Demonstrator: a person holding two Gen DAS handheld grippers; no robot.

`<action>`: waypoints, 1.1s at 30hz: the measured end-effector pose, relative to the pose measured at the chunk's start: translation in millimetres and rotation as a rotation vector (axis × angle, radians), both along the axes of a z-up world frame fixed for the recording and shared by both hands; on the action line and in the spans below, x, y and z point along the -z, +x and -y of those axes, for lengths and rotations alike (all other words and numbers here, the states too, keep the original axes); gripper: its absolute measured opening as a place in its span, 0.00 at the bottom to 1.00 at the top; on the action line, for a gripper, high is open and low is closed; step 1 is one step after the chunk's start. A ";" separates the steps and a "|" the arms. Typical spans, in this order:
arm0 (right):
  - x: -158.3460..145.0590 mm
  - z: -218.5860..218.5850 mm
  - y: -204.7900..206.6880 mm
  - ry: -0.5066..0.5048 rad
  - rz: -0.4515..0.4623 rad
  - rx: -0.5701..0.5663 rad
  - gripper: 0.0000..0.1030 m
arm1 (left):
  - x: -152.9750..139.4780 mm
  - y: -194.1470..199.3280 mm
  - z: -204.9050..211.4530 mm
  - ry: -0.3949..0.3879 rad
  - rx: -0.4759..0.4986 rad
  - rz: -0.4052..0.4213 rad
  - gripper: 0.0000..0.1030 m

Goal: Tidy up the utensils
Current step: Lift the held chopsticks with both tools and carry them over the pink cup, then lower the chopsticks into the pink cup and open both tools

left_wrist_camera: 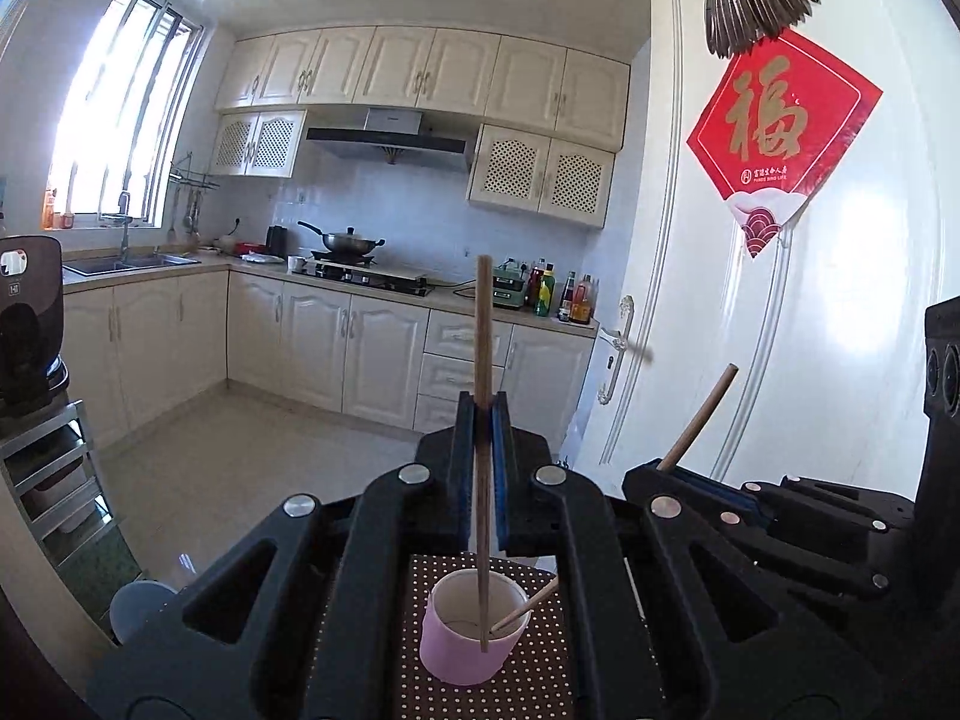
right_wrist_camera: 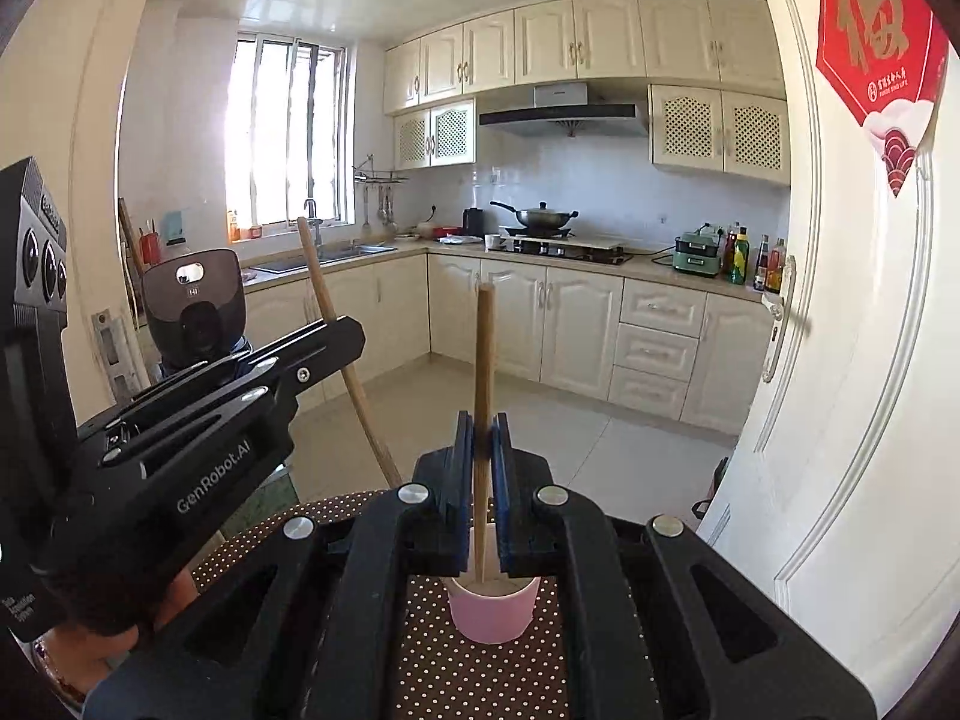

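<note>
A pink cup (left_wrist_camera: 456,654) stands on a brown dotted cloth (left_wrist_camera: 528,684). My left gripper (left_wrist_camera: 483,405) is shut on an upright wooden chopstick (left_wrist_camera: 483,324), whose lower tip shows over the cup's near wall. To its right, my right gripper (left_wrist_camera: 654,471) is shut on a second chopstick (left_wrist_camera: 699,417), which slants down to the cup's mouth. In the right wrist view the right gripper (right_wrist_camera: 483,423) clamps its chopstick (right_wrist_camera: 483,348) above the cup (right_wrist_camera: 492,612). The left gripper (right_wrist_camera: 345,330) is at the left with its tilted chopstick (right_wrist_camera: 318,276). Whether either tip rests inside the cup I cannot tell.
A white door (left_wrist_camera: 810,312) with a red paper sign (left_wrist_camera: 780,132) and a metal handle (left_wrist_camera: 615,348) is close on the right. A dark appliance (left_wrist_camera: 27,324) sits on a metal rack at the left. Kitchen counters and a stove (left_wrist_camera: 360,276) lie beyond open floor.
</note>
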State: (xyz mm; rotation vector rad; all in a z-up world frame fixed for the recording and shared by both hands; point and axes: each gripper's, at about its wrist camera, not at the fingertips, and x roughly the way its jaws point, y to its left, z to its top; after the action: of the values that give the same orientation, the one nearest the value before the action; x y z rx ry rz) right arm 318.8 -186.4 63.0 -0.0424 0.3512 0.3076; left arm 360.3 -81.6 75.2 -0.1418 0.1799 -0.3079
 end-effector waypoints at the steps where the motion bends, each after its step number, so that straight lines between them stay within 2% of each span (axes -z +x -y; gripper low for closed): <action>1: 2.0 -1.5 1.1 -0.009 -0.005 0.000 0.04 | 3.0 2.2 2.5 0.006 0.003 0.000 0.05; 5: 11.8 -1.9 8.8 -0.008 -0.034 -0.003 0.04 | 12.7 9.0 6.3 0.023 -0.010 0.014 0.05; 8: 15.9 -0.9 11.5 -0.007 -0.043 -0.002 0.04 | 8.6 10.2 2.8 -0.005 -0.012 0.030 0.05; 13: 15.4 -1.4 13.6 -0.001 -0.048 -0.004 0.04 | 1.5 2.7 0.8 -0.039 -0.025 0.124 0.05; 15: 16.4 -3.5 15.2 -0.001 -0.055 -0.010 0.04 | 5.7 4.0 5.5 -0.020 -0.031 0.137 0.05; 22: 23.9 -6.3 20.3 -0.016 -0.081 -0.015 0.04 | 30.7 20.8 15.7 0.039 -0.004 0.053 0.06; 28: 26.3 -3.2 21.3 -0.007 -0.095 -0.010 0.04 | 39.2 27.3 11.0 0.064 0.008 0.000 0.06; 31: 28.5 -2.4 20.2 -0.004 -0.101 -0.004 0.04 | 42.3 28.0 9.5 0.074 -0.002 -0.022 0.07; 33: 30.1 -2.0 20.2 -0.005 -0.106 0.000 0.04 | 44.4 29.8 8.3 0.090 -0.033 -0.051 0.11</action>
State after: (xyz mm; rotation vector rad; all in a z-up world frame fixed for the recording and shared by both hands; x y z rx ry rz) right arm 339.0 -184.4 32.9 -0.0314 0.4577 0.3100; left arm 390.1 -89.9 30.8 -0.0634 0.2411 -0.2631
